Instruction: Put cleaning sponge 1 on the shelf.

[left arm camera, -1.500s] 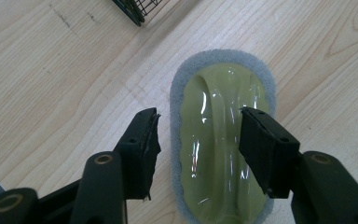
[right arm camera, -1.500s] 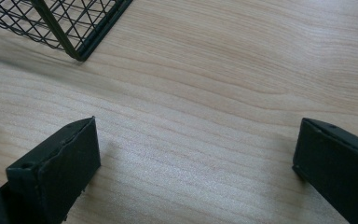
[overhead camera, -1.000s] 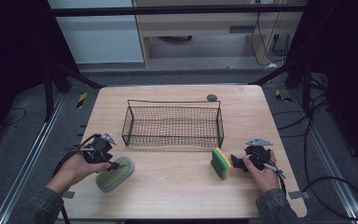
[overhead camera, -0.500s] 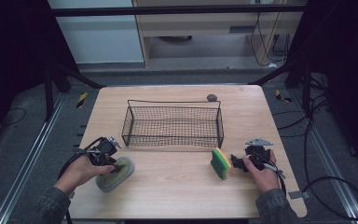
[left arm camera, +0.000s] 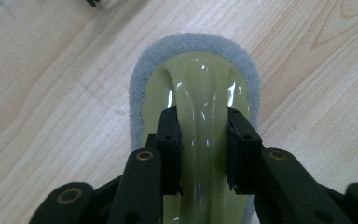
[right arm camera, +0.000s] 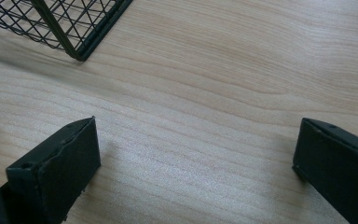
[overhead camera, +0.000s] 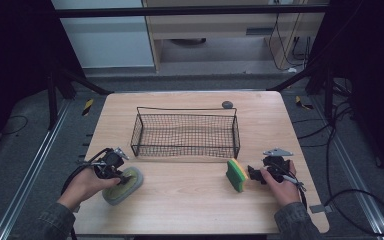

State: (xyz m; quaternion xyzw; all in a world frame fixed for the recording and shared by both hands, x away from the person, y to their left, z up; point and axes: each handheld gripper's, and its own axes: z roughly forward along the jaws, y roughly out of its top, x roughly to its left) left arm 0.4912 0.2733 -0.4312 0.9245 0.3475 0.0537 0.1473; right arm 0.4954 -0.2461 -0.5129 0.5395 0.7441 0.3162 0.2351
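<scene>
A grey sponge scrubber [overhead camera: 126, 186] with a glossy olive-green handle lies flat near the table's front left. My left gripper [overhead camera: 121, 176] is over it. In the left gripper view its two black jaws press against both sides of the handle ridge of the scrubber [left arm camera: 196, 60], so the left gripper [left arm camera: 204, 116] is shut on it. A yellow and green sponge [overhead camera: 236, 175] stands on edge at the front right. Just right of it, my right gripper [overhead camera: 253, 175] is open, and in the right gripper view the right gripper [right arm camera: 196, 140] has only bare wood between its jaws.
A black wire basket [overhead camera: 185, 108] stands in the middle of the wooden table [overhead camera: 190, 212], and its corner [right arm camera: 74, 28] shows in the right gripper view. A small dark round object [overhead camera: 226, 104] lies behind the basket. Cables trail off both sides.
My left gripper has moved right, from beside the scrubber to over it, and its jaws now sit against the handle. The right gripper and the sponge have not moved.
</scene>
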